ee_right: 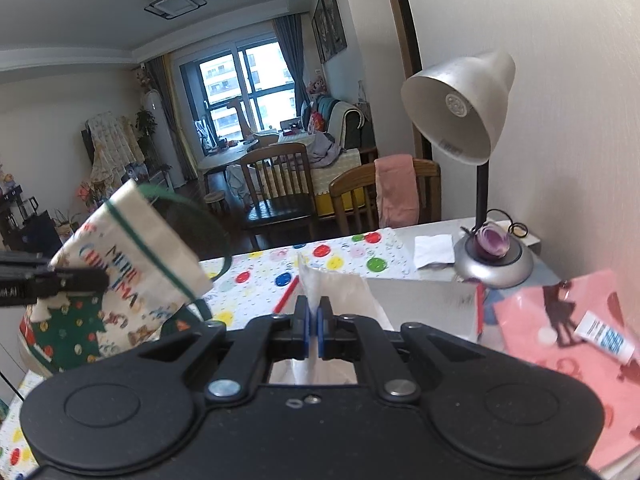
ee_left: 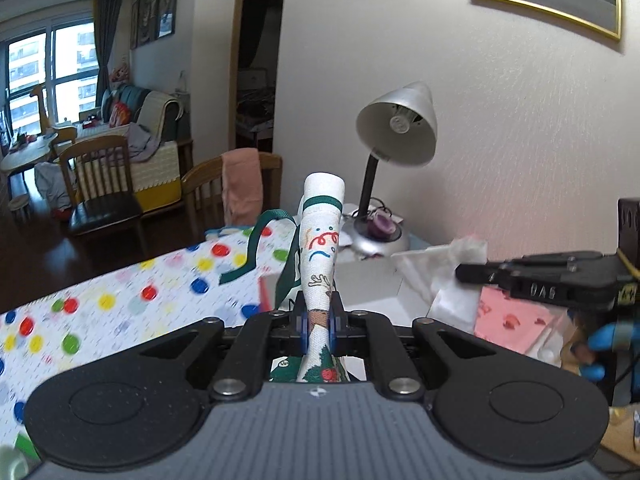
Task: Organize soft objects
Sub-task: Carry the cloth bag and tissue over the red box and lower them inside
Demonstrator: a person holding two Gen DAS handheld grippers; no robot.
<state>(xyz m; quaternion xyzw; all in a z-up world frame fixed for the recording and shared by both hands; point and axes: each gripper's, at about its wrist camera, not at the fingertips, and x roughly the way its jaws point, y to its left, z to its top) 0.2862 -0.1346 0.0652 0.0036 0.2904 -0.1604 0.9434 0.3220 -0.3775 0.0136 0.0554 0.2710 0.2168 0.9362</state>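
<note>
Christmas bag [ee_left: 320,248], a printed cloth tote with green trim and a green strap, hangs in the air over the table [ee_right: 436,236], pinched at one edge by the left gripper [ee_left: 319,326], whose blue pads are closed tight on the fabric. From the right wrist view the same bag [ee_right: 132,264] shows its open mouth tilted upward, with a green tree print below. The right gripper [ee_right: 313,332] is likewise clamped shut, on a thin white plastic bag [ee_right: 332,284] that stands up crumpled between its pads, above the dotted cloth [ee_right: 280,276] that covers part of the table

Judging by this, both soft things are lifted clear, and the step in hand looks like bringing the two together or carrying them to a resting place. To do it well, keep both grips firm, since thin plastic slips easily, and hold the cloth bag high enough that its loose strap does not catch on the desk lamp [ee_right: 460,112] or sweep the red pencil [ee_right: 286,294]. Steer clear of the pink sheet [ee_right: 560,340] at the right, and lower slowly so that the fabric folds flat rather than bunching
</note>
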